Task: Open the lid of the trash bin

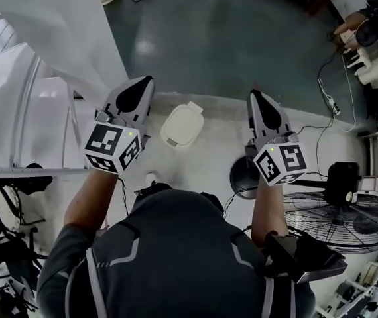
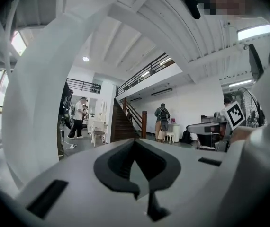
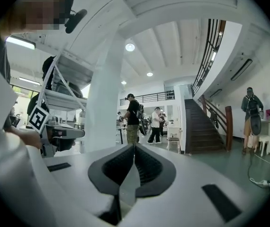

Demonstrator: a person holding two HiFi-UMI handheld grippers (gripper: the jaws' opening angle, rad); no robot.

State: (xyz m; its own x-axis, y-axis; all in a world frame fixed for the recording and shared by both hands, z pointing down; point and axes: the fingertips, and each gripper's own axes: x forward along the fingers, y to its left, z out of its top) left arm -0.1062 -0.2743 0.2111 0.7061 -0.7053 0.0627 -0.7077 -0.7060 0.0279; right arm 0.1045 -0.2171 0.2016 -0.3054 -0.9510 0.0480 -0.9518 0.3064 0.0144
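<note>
Both sets of jaws pressed together, nothing pinched: left gripper (image 1: 146, 81) and right gripper (image 1: 254, 94) held level. The small white plastic trash bin (image 1: 182, 126) sits on the glossy grey floor (image 1: 215, 52) below and between the tips, nearer the left one, untouched. We expect its rounded-square lid (image 1: 184, 122) to be light, stiff and slick. We'd hook a tip under the free rim; we can't tell the hinge side.

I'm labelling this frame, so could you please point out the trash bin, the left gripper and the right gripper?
trash bin (image 1: 182, 126), head view, middle of its white lid.
left gripper (image 1: 146, 80), head view, at its closed fingertips.
right gripper (image 1: 254, 93), head view, at its closed fingertips.
</note>
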